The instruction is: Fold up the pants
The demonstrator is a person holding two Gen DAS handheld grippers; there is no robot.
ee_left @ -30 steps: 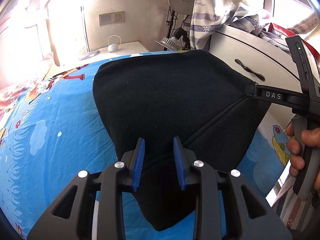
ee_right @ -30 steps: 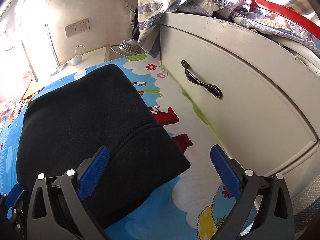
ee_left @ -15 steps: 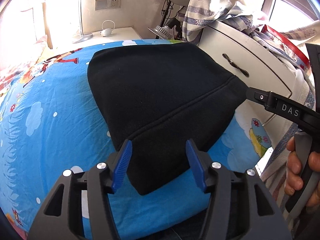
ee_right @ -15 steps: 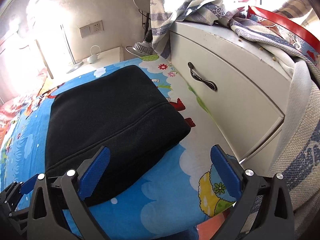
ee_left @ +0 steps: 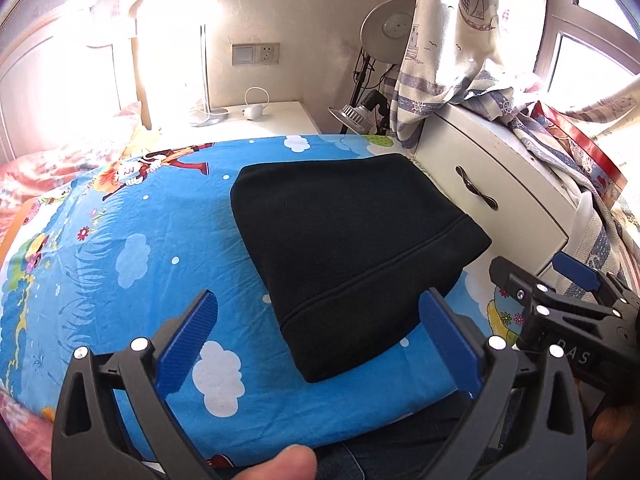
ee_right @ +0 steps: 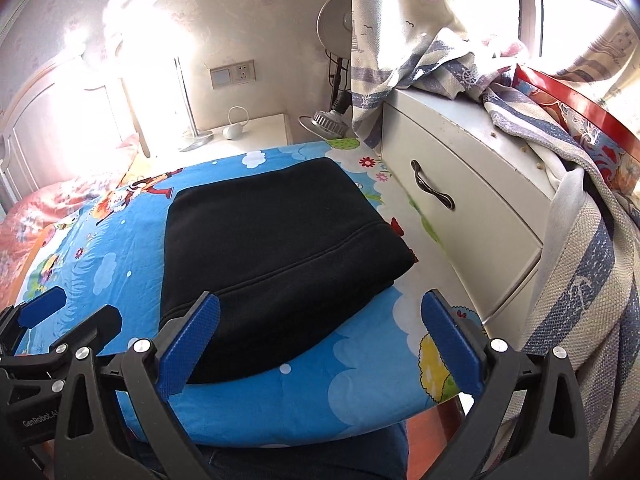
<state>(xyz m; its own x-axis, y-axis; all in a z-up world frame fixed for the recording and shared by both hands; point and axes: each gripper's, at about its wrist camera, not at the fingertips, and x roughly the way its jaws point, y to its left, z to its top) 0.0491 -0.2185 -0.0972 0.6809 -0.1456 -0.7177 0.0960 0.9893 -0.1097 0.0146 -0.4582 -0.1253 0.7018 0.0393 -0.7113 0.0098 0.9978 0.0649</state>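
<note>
Pants [ee_left: 352, 248]: black, folded into a compact stack, lying flat on the bed [ee_left: 120, 248] over the blue cartoon-print sheet, toward the side next to the white cabinet [ee_left: 500, 184]. Seamed band runs along the near edge of the stack; near corner sits close to the bed's front edge. Nothing touching them.

Left gripper [ee_left: 320, 340]: jaws have just been opening, now spread wide, blue pads well apart. Nothing between them; it hangs above the bed's front edge, pointing down at the near corner of the pants, clear of the fabric. A fingertip of the person's hand [ee_left: 280, 462] shows at the bottom of the left wrist view.

Right gripper [ee_right: 320, 336]: jaws wide apart too, nothing clamped. Hangs above the near right part of the pants and sheet, not in contact. In the left wrist view it shows at the right edge, just beside the left one; in the right wrist view the left gripper shows at the lower left.

Surroundings: cabinet has a dark curved handle [ee_right: 434, 188] on its drawer front; striped and printed cloth [ee_right: 420, 40] hangs and piles on top of it. White nightstand [ee_left: 256, 116] past the far end of the bed, small white object with a loop [ee_left: 254, 108] on it, wall socket plate [ee_left: 256, 54] above. Lamp with round head [ee_left: 384, 28] stands between nightstand and cabinet. Strong sunlight blows out the left wall and headboard.
</note>
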